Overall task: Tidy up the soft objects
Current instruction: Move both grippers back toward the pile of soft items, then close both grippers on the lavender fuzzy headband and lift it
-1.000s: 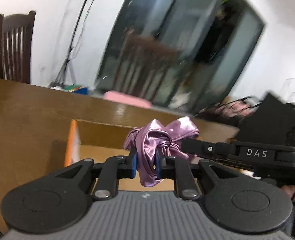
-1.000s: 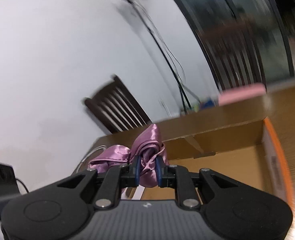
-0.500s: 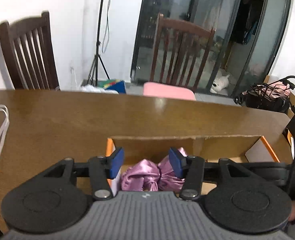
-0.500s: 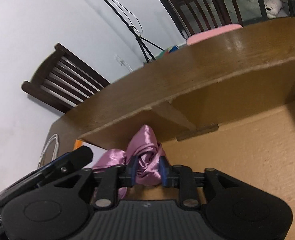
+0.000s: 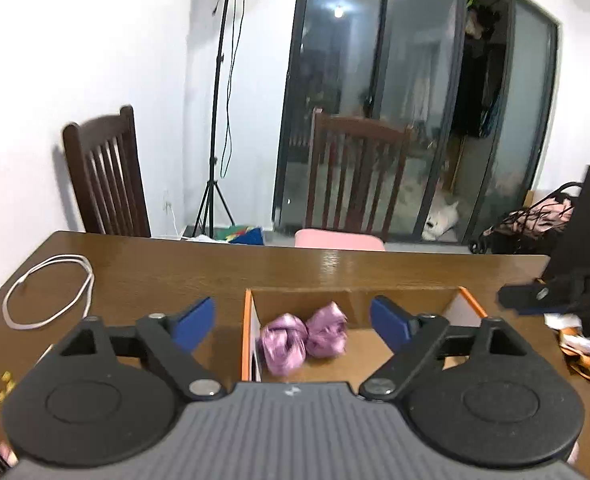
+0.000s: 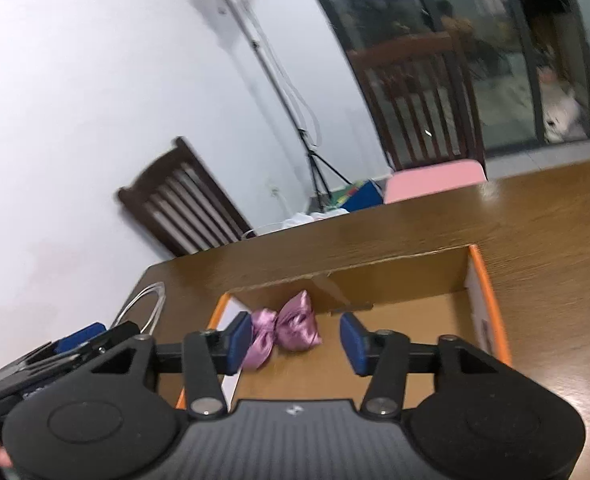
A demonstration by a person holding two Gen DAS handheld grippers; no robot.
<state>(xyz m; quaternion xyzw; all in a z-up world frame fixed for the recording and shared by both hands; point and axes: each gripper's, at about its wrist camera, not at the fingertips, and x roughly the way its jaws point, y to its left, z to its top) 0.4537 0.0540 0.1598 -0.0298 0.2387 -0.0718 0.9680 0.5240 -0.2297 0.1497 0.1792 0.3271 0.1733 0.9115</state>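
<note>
A knotted purple satin cloth (image 5: 303,339) lies inside an open cardboard box (image 5: 247,332) with orange edges, near its left wall. It also shows in the right wrist view (image 6: 291,330), in the box (image 6: 489,320). My left gripper (image 5: 291,322) is open and empty, held above and in front of the cloth. My right gripper (image 6: 295,342) is open and empty, also raised above the cloth. The right gripper's body shows at the right edge of the left wrist view (image 5: 551,294).
The box stands on a brown wooden table (image 5: 175,268). A white cable loop (image 5: 49,290) lies at the table's left. Orange and white items (image 5: 575,348) lie at the right. Two dark wooden chairs (image 5: 355,176) and a light stand (image 5: 219,120) are behind the table.
Both grippers held the purple cloth above the box a second ago. Both have opened and pulled back and up; the cloth now lies in the box.
</note>
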